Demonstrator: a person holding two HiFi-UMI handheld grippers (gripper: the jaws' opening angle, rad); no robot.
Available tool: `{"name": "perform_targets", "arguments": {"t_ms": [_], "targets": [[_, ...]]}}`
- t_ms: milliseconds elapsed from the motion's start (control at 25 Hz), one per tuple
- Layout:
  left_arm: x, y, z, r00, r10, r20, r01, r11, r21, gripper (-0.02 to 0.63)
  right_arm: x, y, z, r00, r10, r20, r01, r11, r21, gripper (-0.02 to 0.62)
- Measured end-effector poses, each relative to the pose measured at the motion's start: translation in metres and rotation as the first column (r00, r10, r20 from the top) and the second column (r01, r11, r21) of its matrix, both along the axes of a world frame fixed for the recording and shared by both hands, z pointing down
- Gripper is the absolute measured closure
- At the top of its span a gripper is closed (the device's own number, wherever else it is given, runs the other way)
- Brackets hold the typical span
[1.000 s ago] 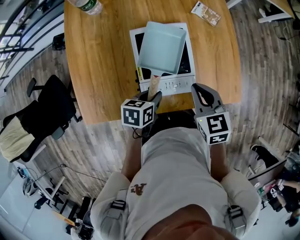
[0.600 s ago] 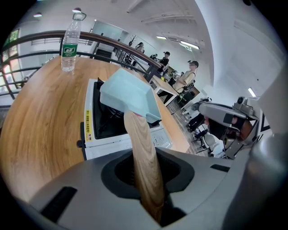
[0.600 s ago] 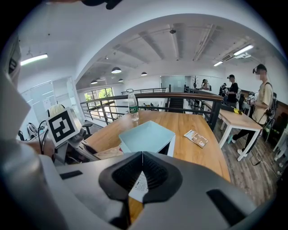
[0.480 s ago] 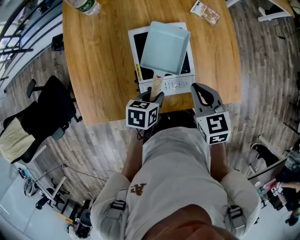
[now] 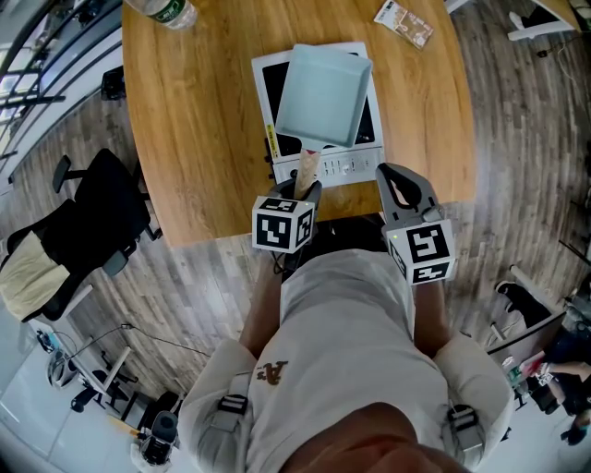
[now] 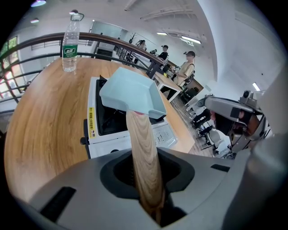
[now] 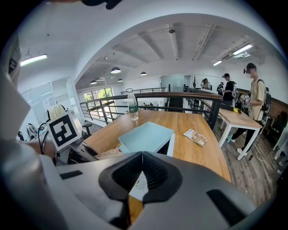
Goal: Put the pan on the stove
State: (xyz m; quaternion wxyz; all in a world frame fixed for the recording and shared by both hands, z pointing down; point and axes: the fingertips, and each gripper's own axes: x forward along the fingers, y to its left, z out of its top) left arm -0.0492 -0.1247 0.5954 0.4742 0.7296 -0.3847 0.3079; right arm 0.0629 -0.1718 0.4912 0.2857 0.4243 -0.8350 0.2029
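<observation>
Slightly toward 3 o'clock the pan (image 5: 323, 92) and the left gripper (image 5: 307, 191) have shifted. On the wooden table (image 5: 203, 139) the pan is over the white stove (image 5: 346, 168) at 12 o'clock. The left gripper clamps its handle (image 5: 307, 169), and the right gripper (image 5: 395, 175) has its jaws together, empty.

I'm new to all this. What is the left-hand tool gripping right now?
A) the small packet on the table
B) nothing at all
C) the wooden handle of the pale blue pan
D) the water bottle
C: the left gripper is closed on the wooden handle of the pan, while the bottle and packet lie apart on the table.
</observation>
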Motion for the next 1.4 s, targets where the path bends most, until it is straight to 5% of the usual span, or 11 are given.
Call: {"name": "perform_targets", "arguments": {"t_ms": [640,1080,1400], "targets": [[-0.003,-0.002,0.002,1.000,0.003,0.024,-0.004,0.999,0.046,0.489,-0.004,0.004,0.001,1.000,-0.010,0.002,0.010,1.000,0.004,0.574],[-0.003,-0.007,-0.006,0.999,0.017,0.049,-0.022,0.995,0.102,0.379,-0.005,0.008,-0.001,1.000,-0.017,0.002,0.017,1.000,0.007,0.574],[-0.009,-0.009,-0.013,0.995,0.027,0.094,-0.039,0.991,0.132,0.367,-0.006,0.009,-0.001,1.000,-0.017,0.007,0.017,1.000,0.010,0.574]]}}
